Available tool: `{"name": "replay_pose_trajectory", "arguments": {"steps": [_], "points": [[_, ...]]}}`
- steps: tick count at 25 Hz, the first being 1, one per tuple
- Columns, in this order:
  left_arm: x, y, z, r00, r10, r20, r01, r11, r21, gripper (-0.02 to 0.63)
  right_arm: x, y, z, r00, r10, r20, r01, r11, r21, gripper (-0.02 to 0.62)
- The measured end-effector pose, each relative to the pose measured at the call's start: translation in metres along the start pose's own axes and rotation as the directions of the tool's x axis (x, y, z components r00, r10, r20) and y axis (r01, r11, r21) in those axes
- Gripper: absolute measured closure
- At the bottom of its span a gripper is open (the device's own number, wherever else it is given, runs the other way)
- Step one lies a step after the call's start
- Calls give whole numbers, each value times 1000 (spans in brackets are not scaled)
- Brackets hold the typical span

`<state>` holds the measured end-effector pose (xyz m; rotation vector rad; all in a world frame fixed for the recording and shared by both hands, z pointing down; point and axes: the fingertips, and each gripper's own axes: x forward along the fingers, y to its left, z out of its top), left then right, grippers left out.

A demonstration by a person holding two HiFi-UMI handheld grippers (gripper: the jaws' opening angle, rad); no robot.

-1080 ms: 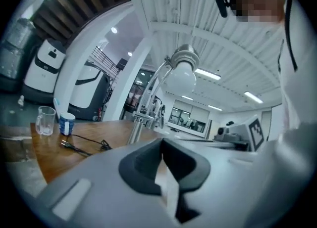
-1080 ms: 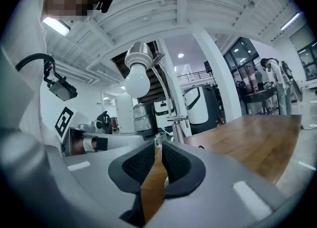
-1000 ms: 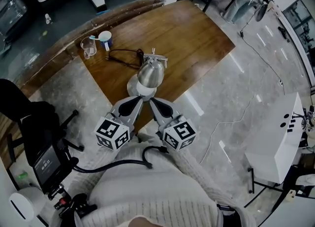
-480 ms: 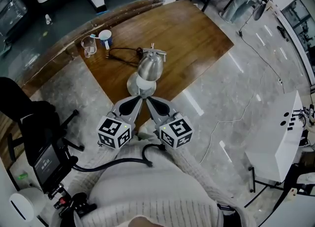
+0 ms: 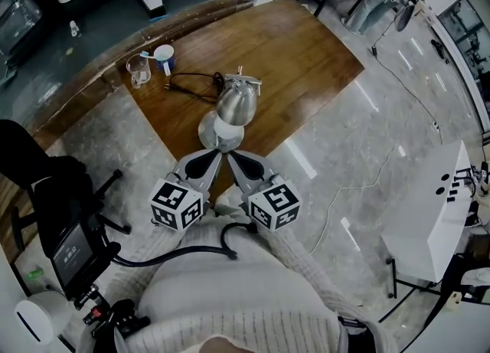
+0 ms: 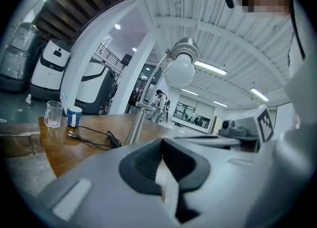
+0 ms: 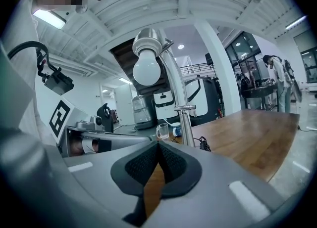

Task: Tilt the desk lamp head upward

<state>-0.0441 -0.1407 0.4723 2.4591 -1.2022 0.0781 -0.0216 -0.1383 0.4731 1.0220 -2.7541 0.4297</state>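
At wooden table (image 5: 306, 53) near corner: desk lamp (image 5: 233, 106), head drooping, long axis aimed off that corner at left gripper (image 5: 215, 155) and right gripper (image 5: 233, 155), both clamped shut, empty. Bulb (image 7: 146, 71) face and upright post (image 7: 182, 108) clear only in gripper views.

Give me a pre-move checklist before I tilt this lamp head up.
1. Nothing in left claw: ok, shut empty.
2. Nothing in right claw: ok, shut empty.
3. Claws opened for a grip: not ok.
4. Bulb-down lamp head ahead of both claws, untouched: ok.
5. Path free of cord, glass mug and cup: ok, all beyond the lamp.
6. How stiffly the head tilts: cannot tell.
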Motion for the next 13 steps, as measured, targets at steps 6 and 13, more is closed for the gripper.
{"name": "replay_pose_trajectory", "arguments": {"steps": [6, 13], "points": [[0, -8, -3, 1000, -22, -22, 23, 997, 76, 600, 0, 6, -1, 1000, 11, -7, -11, 1000, -2, 597], [-1, -6, -4, 1000, -14, -22, 15, 997, 70, 600, -2, 4, -7, 1000, 8, -11, -8, 1000, 8, 597]]}}
